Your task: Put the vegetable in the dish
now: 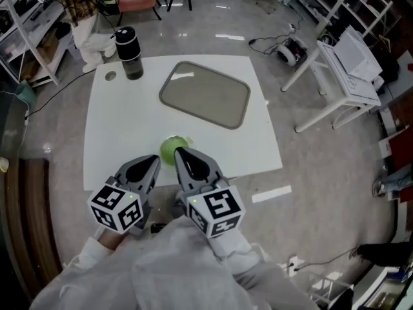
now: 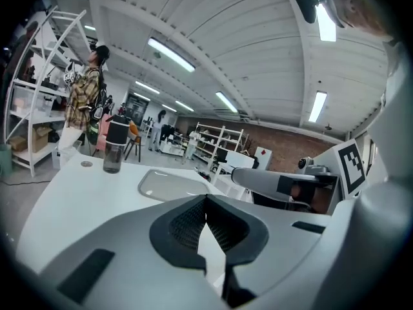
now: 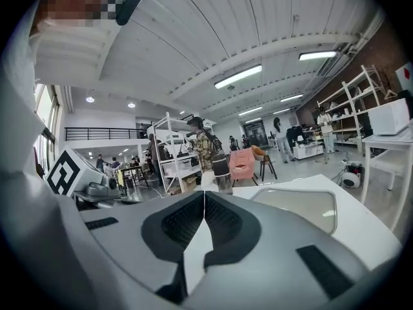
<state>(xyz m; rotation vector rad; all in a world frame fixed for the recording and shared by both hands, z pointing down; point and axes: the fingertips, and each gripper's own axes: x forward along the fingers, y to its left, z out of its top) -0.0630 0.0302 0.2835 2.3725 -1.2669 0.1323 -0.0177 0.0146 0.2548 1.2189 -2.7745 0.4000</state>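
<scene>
A green leafy vegetable [image 1: 170, 147] lies on the white table [image 1: 116, 141] near its front edge. The grey rounded dish [image 1: 205, 95] sits further back, empty; it also shows in both gripper views, dish [image 2: 169, 185] and dish [image 3: 303, 206]. My left gripper [image 1: 155, 161] is shut and empty, just left of the vegetable. My right gripper [image 1: 180, 152] is shut too, its tip at the vegetable's near right side; whether it touches I cannot tell. In the gripper views the shut left gripper [image 2: 206, 197] and right gripper [image 3: 204, 194] hide the vegetable.
A dark bottle [image 1: 130, 52] stands at the table's back left, beside a small round disc [image 1: 110, 76]. A white desk [image 1: 345, 76] and floor cables [image 1: 274, 42] lie to the right. Shelves and a person [image 2: 82, 102] stand beyond the table.
</scene>
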